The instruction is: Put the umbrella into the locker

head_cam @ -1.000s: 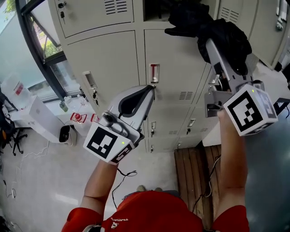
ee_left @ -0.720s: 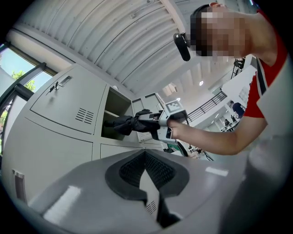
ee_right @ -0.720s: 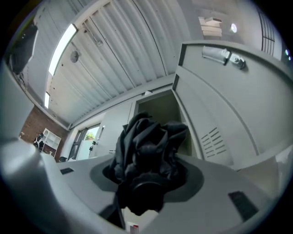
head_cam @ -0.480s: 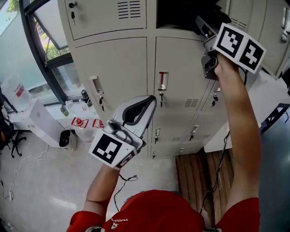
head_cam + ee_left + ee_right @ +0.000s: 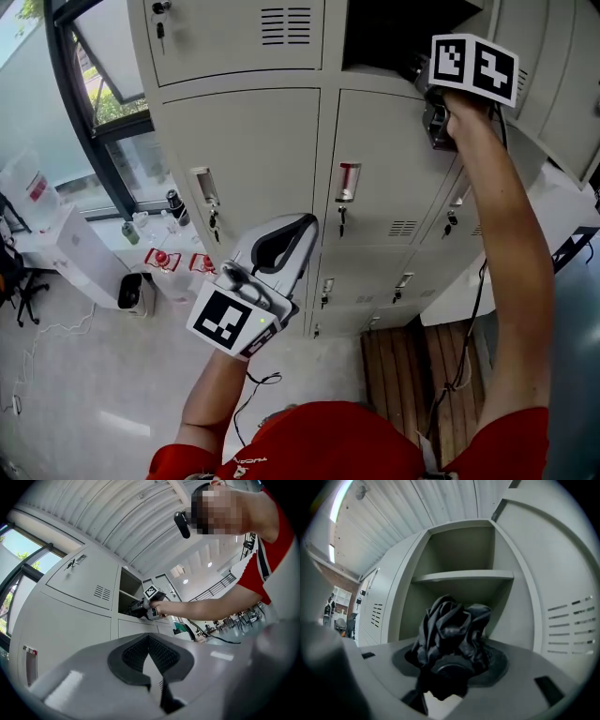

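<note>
The open locker (image 5: 461, 555) is standing ready, its lower compartment bare. The black folded umbrella (image 5: 452, 630) is hovering at its mouth, apparently not yet set down. The right gripper (image 5: 449, 667) is clenching it in its fingers, so placing and releasing are remaining. The left gripper (image 5: 151, 656) is hanging lower, fingers pressed together on nothing.

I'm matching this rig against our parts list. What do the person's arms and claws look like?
The left claw and right claw are pale grey shells with black pads. Each carries a white cube with black square markers and trails a black cable. Arms are bare below short red sleeves.
</note>
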Tool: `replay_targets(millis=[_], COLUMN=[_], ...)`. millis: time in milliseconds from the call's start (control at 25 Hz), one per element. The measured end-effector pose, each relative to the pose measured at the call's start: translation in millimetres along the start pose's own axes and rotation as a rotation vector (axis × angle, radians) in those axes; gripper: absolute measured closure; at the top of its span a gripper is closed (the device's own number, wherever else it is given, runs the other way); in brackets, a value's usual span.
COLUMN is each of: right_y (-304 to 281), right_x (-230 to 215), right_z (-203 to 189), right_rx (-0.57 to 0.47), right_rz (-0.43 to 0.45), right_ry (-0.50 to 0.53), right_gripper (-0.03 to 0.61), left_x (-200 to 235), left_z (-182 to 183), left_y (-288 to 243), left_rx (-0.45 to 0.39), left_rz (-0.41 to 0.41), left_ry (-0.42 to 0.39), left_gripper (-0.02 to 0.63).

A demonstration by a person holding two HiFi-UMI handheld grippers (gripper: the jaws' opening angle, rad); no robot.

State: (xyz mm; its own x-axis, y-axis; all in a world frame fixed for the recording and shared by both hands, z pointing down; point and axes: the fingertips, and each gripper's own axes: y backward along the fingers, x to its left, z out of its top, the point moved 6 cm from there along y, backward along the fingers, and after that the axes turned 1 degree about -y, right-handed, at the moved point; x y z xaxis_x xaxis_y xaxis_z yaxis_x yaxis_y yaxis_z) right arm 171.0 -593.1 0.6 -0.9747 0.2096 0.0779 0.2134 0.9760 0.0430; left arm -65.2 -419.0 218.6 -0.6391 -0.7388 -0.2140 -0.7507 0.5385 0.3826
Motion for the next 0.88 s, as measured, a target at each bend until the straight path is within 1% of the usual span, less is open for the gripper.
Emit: replay_targets(millis=[160,360,520,680,800,880], right_y=[-16.3,-44.3,-69.0,-88.5,-94.9,-93.3], right_x=[-0.6,-0.6,0.2,0.5,-3.8,-6.2], right_z=[8.7,20.3,19.0,11.0,-1.1,-4.0], right_rx=[0.062,0.131,0.189,0.273,0.346,0.365], right_rz=[0.006,0.045,0.058,0.077,0.075,0.065], right_ry=[0.046,0.086,0.112,0.142,0.159,0.179], right_gripper=[0.348,0.348,0.344,0.336,0.297,0.267], left_x=[6.2,10.5,15.0,23.0,26.6,27.2], left_z=[-11.3,-18.8,-21.4,-21.0,-22.1,-22.8], left_y=[1.5,1.5,5.4,14.0,21.2,22.7], left_rx=[0.004,0.008,0.019,0.031,0.044,0.054], left_rz=[0.007,0.01,0.022,0.057,0.079,0.084], left_ry=[0.027,0.041,0.037,0.033,0.031,0.035], left_gripper=[0.609,0.608,0.608,0.607,0.607,0.608])
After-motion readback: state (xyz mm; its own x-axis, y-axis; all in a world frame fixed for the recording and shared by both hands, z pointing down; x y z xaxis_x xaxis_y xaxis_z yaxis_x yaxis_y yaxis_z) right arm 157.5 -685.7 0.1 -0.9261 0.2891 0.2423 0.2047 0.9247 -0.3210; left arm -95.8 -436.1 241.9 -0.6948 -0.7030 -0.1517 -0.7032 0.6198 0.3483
